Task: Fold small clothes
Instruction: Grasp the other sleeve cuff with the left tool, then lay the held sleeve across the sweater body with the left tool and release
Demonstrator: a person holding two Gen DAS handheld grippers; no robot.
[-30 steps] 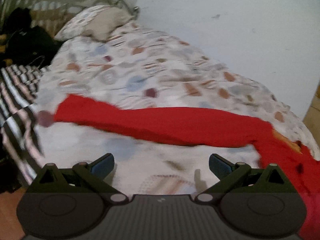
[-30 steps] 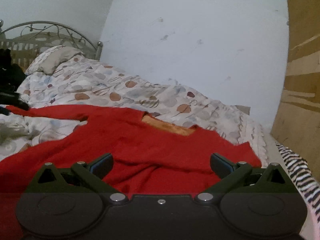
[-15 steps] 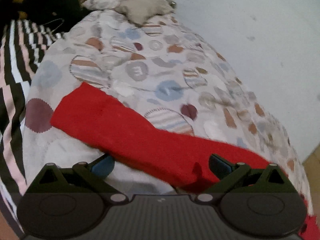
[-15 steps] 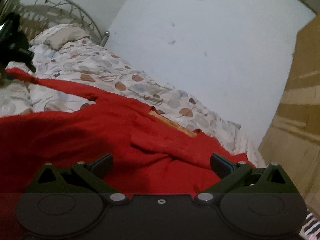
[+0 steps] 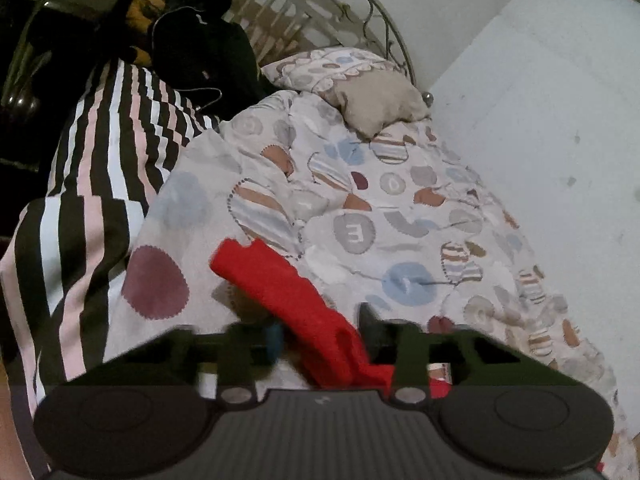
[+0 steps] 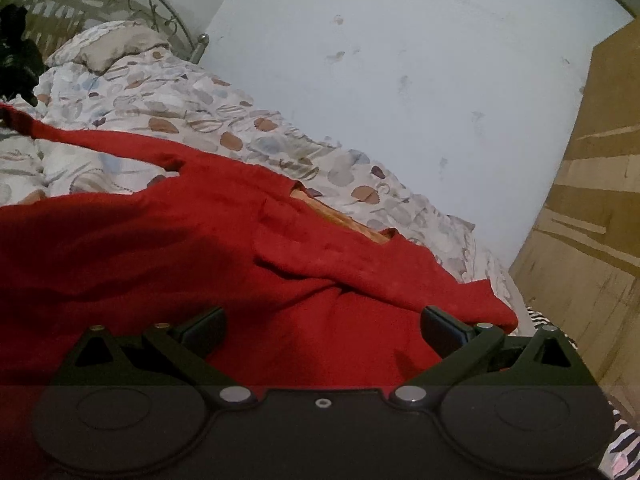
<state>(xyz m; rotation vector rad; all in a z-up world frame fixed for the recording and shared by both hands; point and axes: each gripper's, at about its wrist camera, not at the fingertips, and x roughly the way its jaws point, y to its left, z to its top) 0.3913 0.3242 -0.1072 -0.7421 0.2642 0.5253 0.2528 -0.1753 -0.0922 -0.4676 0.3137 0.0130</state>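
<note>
A red long-sleeved top (image 6: 224,248) lies spread on the patterned duvet (image 6: 168,92), its neck opening towards the wall. Its left sleeve (image 5: 280,280) shows in the left wrist view, bunched and lifted between the jaws of my left gripper (image 5: 320,336), which have closed in on it. My right gripper (image 6: 322,324) is open, low over the right side of the top's body, with a folded ridge of red cloth just ahead of it.
A pillow (image 5: 376,96) lies at the metal headboard (image 5: 340,12). A black, white and pink striped cover (image 5: 92,184) and dark clothes (image 5: 200,48) are at the left. A white wall (image 6: 400,80) runs along the bed's far side, with a wooden cabinet (image 6: 592,208) at right.
My left gripper moved onto the sleeve and closed on it; the sleeve end is now bunched and raised. My right gripper stayed open and moved a little closer over the top's body.
</note>
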